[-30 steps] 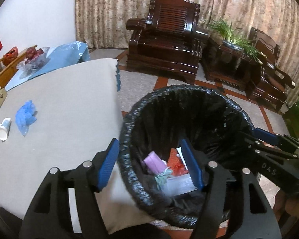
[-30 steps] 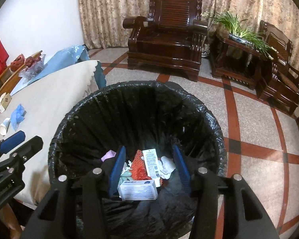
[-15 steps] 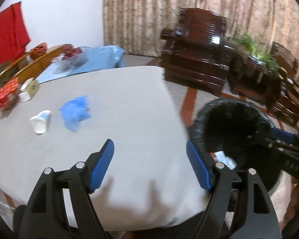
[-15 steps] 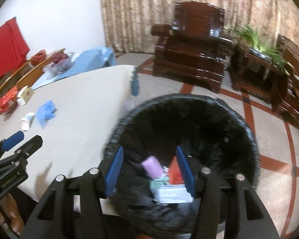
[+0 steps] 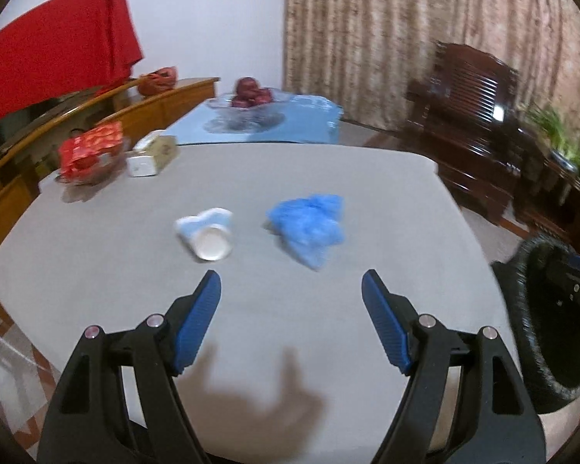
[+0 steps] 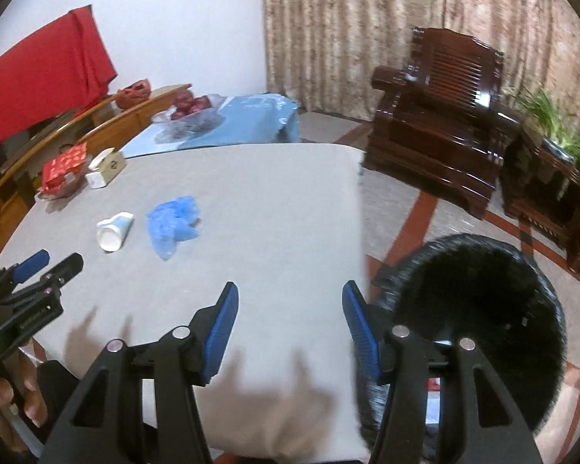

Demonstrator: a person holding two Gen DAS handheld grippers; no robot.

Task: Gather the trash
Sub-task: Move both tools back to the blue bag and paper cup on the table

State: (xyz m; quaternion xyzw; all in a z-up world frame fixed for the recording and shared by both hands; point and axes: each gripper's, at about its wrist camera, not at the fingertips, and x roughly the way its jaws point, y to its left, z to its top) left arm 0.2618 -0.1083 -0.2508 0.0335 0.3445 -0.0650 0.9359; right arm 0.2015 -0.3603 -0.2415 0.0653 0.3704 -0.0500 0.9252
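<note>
Presently, the black-lined trash bin (image 6: 479,317) stands on the tiled floor just beside the right edge of the grey table (image 6: 251,201); its interior reads as a dark blur in both views, so the contents cannot be made out apart from a small red patch low behind the right gripper's finger. On the table, two pieces of trash lie near each other but apart: a paper cup (image 5: 209,234) on its side, white and pale blue, mouth toward the camera, and a crumpled blue plastic item (image 5: 309,224) to its right. At the far left edge sits a shallow dish holding red packets (image 5: 91,150), and just beside it a small carton (image 5: 152,154); the carton carries a dark mark in the right wrist view, too small to read. Beyond, a glass bowl of red fruit (image 5: 249,96) rests on a blue cloth. The left gripper (image 5: 290,290) hangs above the bare tabletop short of the cup and the blue item, jaws spread wide with nothing between them. The right gripper (image 6: 290,301) hangs over the table's right edge, jaws parted and empty. A hand (image 6: 7,398) grips the left tool at the lower left of the right wrist view, cut off by the frame; white lettering on that tool's body is illegible. Motion blur softens the armchair (image 6: 440,147).
</note>
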